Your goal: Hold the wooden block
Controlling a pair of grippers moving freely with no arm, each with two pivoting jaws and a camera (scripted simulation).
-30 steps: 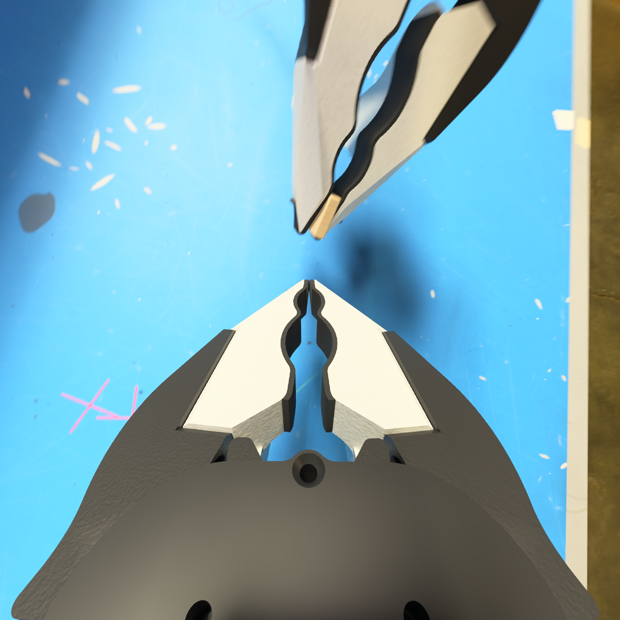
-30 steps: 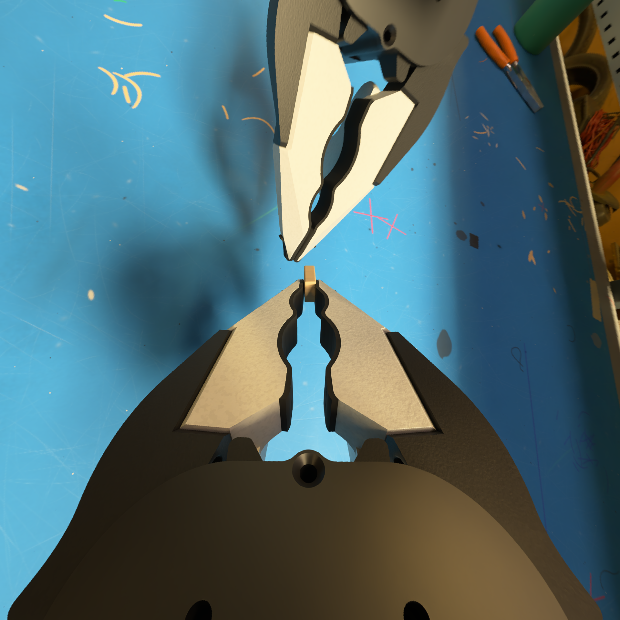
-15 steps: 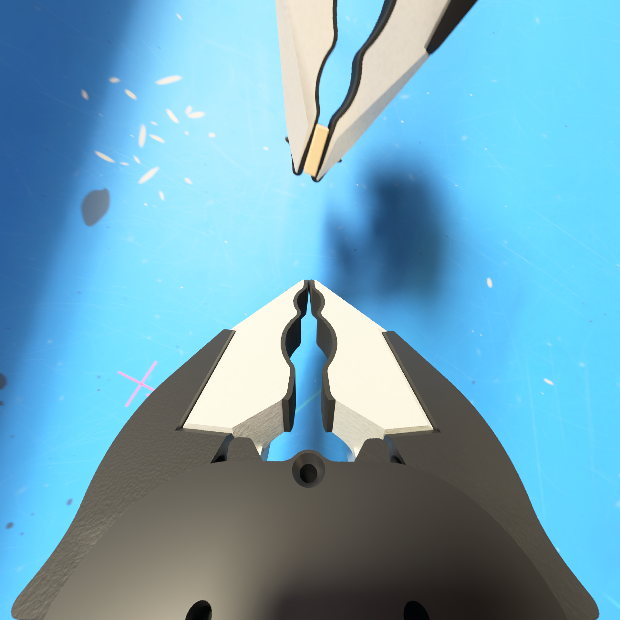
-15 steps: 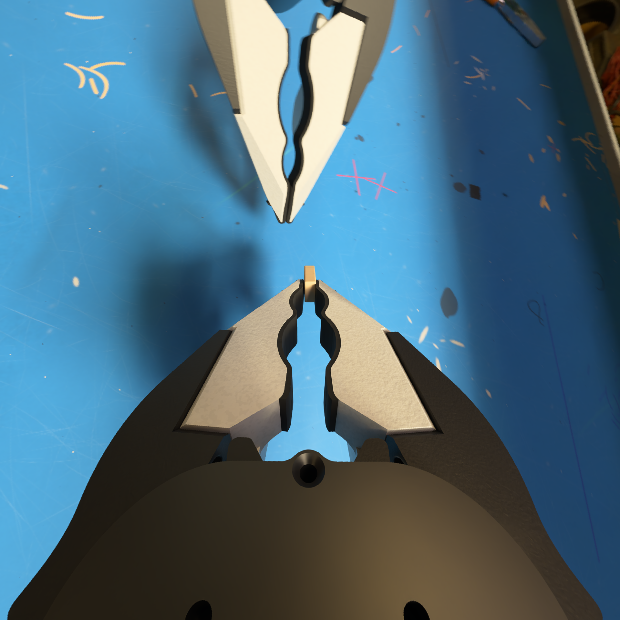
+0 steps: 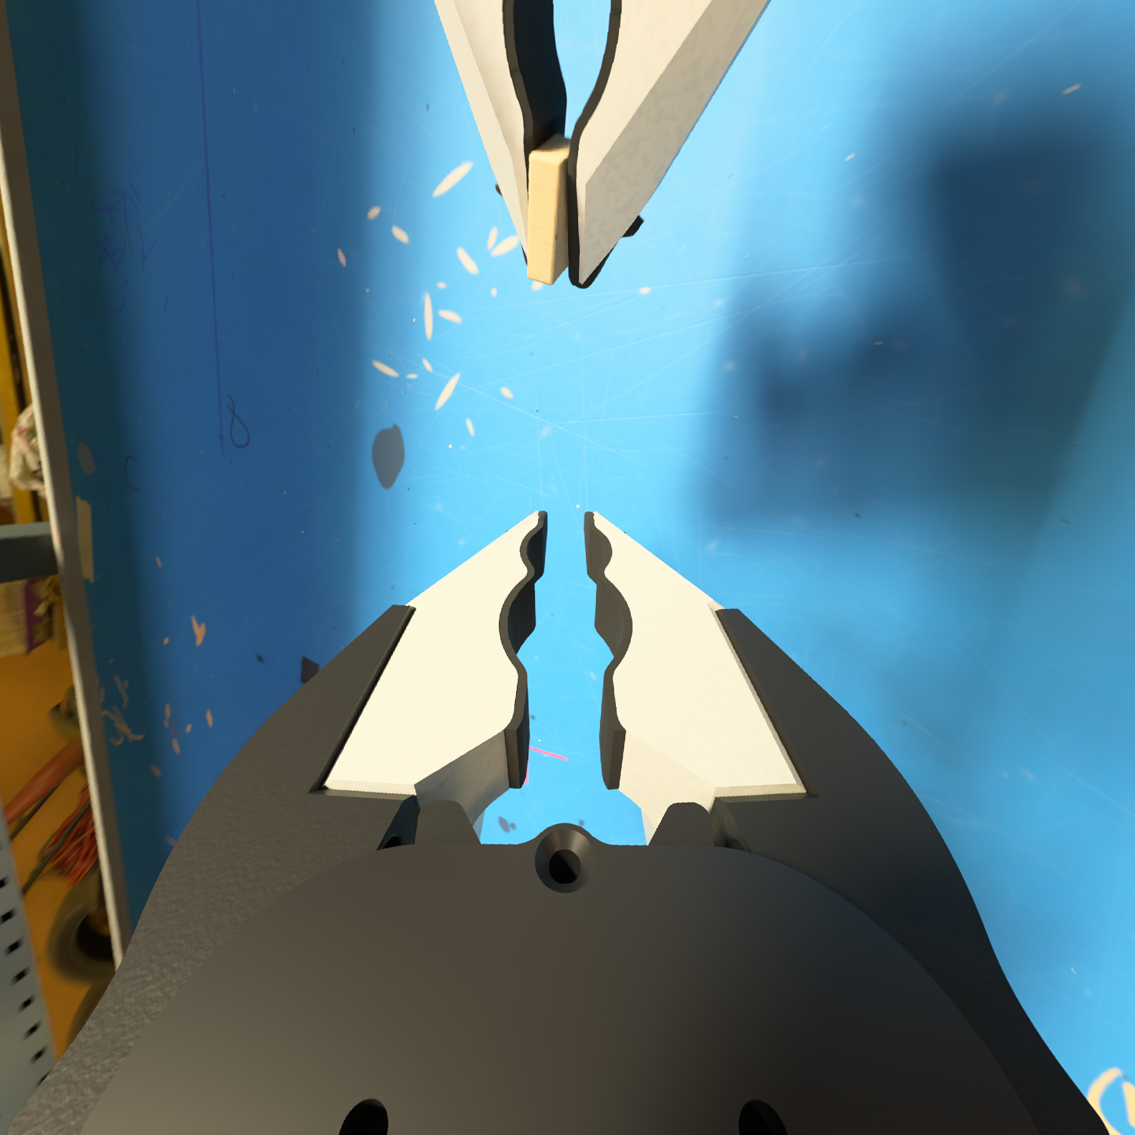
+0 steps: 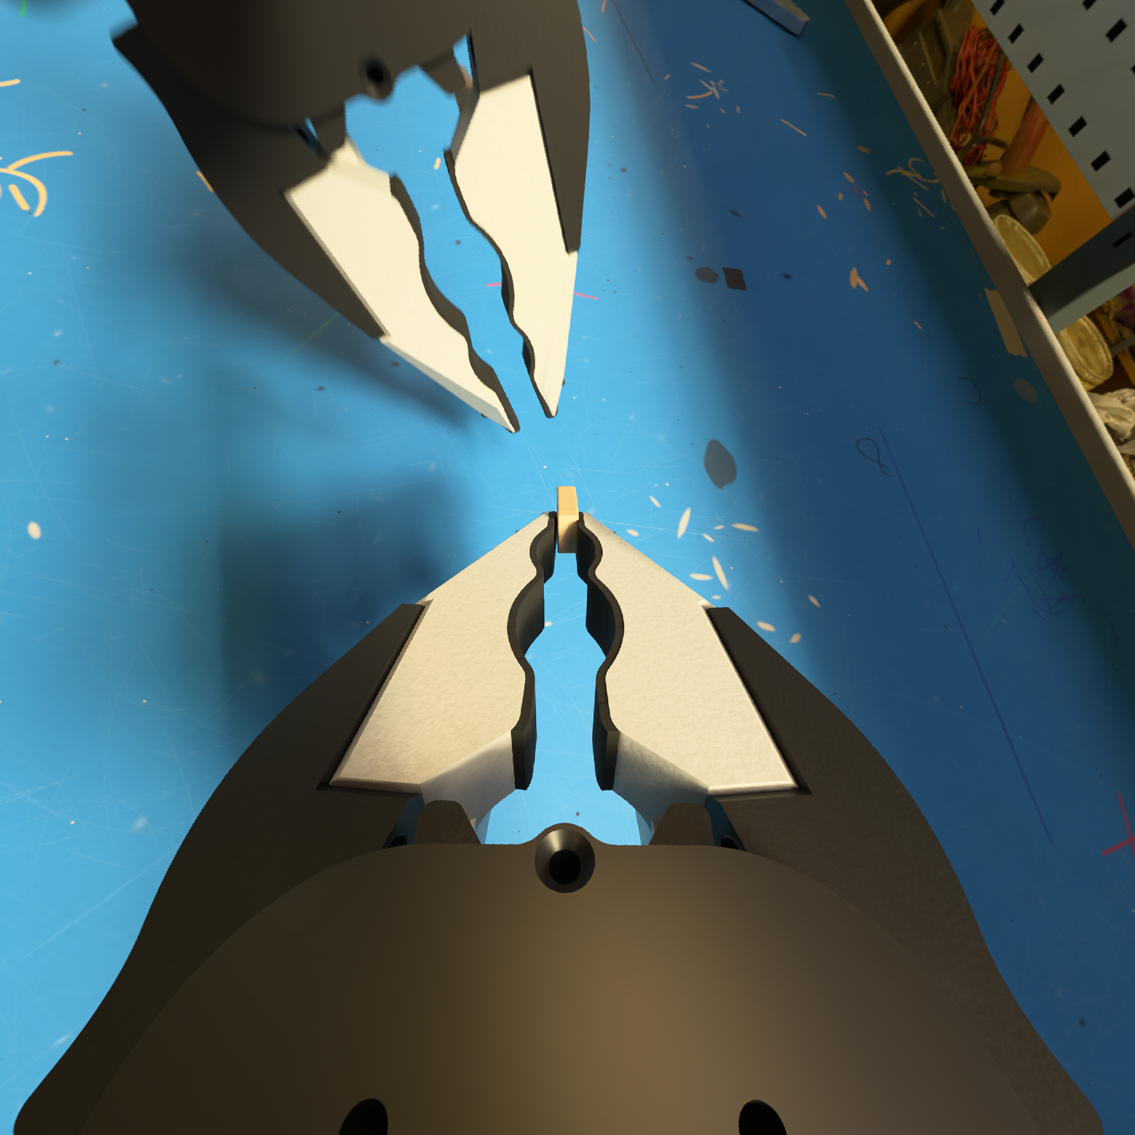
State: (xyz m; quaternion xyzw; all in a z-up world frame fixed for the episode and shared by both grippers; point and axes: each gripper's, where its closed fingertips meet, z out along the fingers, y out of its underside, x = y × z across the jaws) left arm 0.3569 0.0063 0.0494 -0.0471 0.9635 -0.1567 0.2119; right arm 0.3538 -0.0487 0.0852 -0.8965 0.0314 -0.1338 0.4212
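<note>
A small pale wooden block (image 6: 566,519) sits pinched between the tips of my right gripper (image 6: 566,522), held above the blue table (image 6: 184,553). In the left wrist view the same block (image 5: 545,215) shows between the right gripper's tips (image 5: 549,270), straight ahead. My left gripper (image 5: 565,519) is open by a narrow gap and empty, facing the block from a short distance. In the right wrist view the left gripper (image 6: 533,424) points down at the block, its tips apart and just short of it.
The blue table (image 5: 798,553) is scratched and dotted with pale chips (image 5: 445,390) and a grey blotch (image 5: 387,456). A grey table edge (image 6: 982,245) runs along the right, with shelving and clutter (image 6: 1013,123) beyond it. In the left wrist view that edge (image 5: 43,368) is at the left.
My left gripper was shut and now has its tips slightly apart. Both grippers have swung round over the table. The right gripper has kept its hold on the block.
</note>
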